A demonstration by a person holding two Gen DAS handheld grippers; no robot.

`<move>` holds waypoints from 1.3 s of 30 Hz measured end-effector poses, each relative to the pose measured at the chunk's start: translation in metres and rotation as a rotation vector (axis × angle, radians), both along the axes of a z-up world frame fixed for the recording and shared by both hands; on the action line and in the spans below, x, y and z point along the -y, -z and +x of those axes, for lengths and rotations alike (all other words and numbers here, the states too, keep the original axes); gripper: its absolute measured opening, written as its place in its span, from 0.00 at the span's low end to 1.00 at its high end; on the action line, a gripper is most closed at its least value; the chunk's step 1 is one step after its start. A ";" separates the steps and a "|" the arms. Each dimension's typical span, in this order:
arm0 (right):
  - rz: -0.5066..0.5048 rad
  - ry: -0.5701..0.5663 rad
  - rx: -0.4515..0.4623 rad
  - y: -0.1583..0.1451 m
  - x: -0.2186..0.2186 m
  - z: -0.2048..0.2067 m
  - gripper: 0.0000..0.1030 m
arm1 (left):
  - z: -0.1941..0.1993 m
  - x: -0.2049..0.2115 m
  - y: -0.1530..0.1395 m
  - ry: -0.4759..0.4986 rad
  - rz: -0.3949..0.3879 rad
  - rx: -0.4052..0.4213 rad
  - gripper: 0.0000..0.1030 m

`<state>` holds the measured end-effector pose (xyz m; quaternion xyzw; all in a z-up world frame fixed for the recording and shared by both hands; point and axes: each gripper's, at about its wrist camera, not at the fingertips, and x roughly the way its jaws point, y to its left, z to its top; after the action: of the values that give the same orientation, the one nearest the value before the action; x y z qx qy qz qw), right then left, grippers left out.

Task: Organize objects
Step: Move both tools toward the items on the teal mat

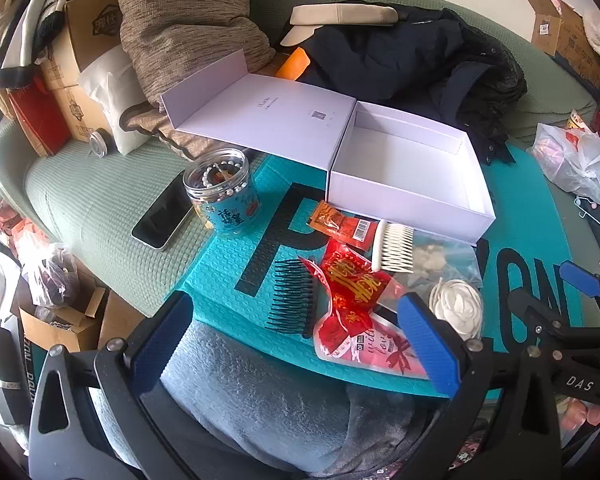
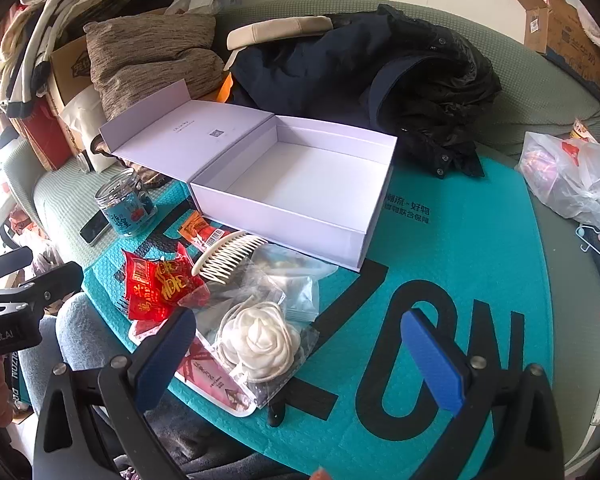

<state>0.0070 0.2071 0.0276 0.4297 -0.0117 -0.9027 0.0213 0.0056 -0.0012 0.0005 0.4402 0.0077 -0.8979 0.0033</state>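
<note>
White box [image 2: 296, 184] empty, lid open; both jaws wide, gripping nothing. Start with near white comb [image 2: 228, 254], lifting clear of bagged fabric flower [image 2: 260, 342].

Green quilted bed [image 1: 100, 200], teal mat [image 1: 228, 276] on it, phone [image 1: 164, 216], dark jacket [image 1: 400, 60], brown cushion [image 1: 188, 32]

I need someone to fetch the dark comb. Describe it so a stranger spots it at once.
Find the open white box on the teal mat. In front of it lies a small pile, and the dark comb sits at its left edge beside a red packet. The other comb is white.
</note>
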 end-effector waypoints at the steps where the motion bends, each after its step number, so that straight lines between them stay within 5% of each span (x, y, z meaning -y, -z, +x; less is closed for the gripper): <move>1: 0.000 0.000 0.001 0.000 0.000 0.000 0.99 | 0.001 0.000 0.000 0.000 0.001 -0.001 0.99; 39: 0.001 -0.048 -0.010 -0.001 0.004 0.010 0.99 | 0.021 0.002 0.004 -0.022 0.028 0.014 0.99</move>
<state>0.0169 0.2034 0.0290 0.4253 -0.0007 -0.9040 0.0426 0.0264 -0.0036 -0.0035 0.4461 0.0252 -0.8946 0.0068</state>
